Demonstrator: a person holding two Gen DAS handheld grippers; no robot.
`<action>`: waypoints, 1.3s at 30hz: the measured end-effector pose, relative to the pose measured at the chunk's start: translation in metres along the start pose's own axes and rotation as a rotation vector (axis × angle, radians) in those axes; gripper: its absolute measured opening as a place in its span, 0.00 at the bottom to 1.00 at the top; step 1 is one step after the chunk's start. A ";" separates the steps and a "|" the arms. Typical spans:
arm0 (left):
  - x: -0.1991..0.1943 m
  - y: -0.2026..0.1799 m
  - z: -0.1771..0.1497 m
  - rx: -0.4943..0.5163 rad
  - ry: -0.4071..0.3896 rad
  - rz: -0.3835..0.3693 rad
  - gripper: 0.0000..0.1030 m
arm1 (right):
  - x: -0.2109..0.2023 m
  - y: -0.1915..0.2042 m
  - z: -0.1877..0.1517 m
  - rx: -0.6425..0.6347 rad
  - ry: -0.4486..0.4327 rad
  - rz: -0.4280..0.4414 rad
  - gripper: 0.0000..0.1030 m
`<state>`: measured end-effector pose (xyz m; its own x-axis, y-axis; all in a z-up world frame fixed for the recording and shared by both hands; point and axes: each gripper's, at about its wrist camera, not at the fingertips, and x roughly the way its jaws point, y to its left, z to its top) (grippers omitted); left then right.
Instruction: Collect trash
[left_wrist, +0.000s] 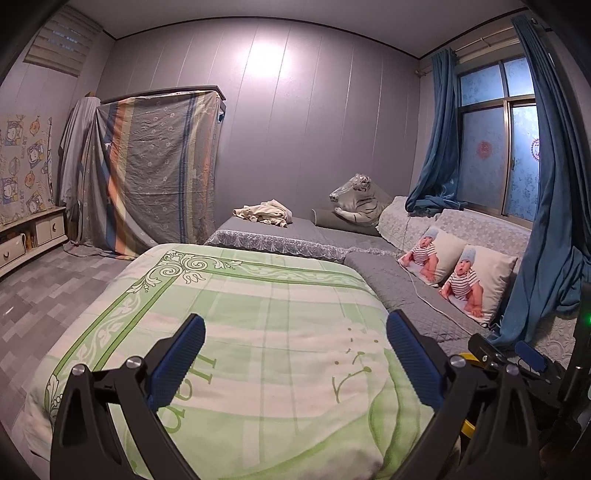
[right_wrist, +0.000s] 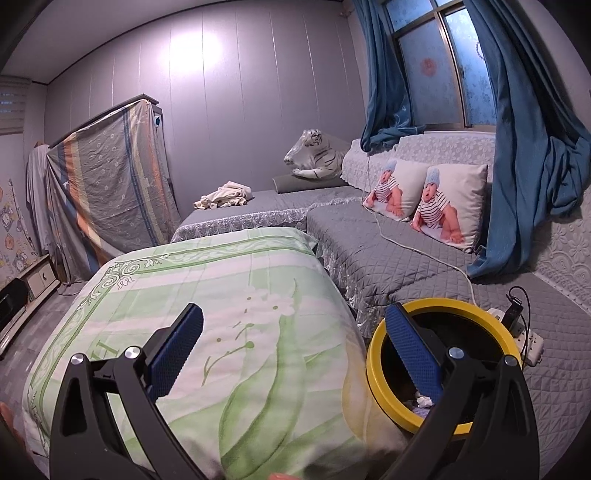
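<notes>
Hovering over the green floral quilt (left_wrist: 236, 332), the left gripper (left_wrist: 295, 354) has its fingers (left_wrist: 181, 362) spread wide with nothing between them. Right gripper (right_wrist: 293, 349) is likewise released and empty above the same quilt. Yellow-rimmed bin (right_wrist: 373, 373) sits at 4 o'clock in the right wrist view, behind the right-side finger; crumpled trash (right_wrist: 423, 400) lies inside it, just beside that finger's base. In the left view, only a sliver of the bin rim (left_wrist: 468, 357) shows at 4 o'clock.
</notes>
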<state>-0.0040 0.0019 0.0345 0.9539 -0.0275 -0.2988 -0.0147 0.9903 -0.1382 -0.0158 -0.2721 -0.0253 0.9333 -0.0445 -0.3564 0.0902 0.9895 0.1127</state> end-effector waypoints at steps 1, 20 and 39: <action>0.000 -0.001 -0.001 0.001 -0.001 0.000 0.92 | 0.000 0.000 0.000 0.002 0.001 0.002 0.92; 0.005 -0.001 -0.005 -0.003 0.017 0.002 0.92 | 0.012 0.004 -0.007 -0.002 0.028 0.004 0.92; 0.008 0.001 -0.008 -0.008 0.030 0.000 0.92 | 0.017 0.006 -0.012 -0.004 0.045 0.008 0.92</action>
<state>0.0010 0.0012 0.0247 0.9447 -0.0322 -0.3265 -0.0167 0.9892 -0.1457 -0.0036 -0.2656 -0.0420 0.9175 -0.0308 -0.3965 0.0815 0.9904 0.1116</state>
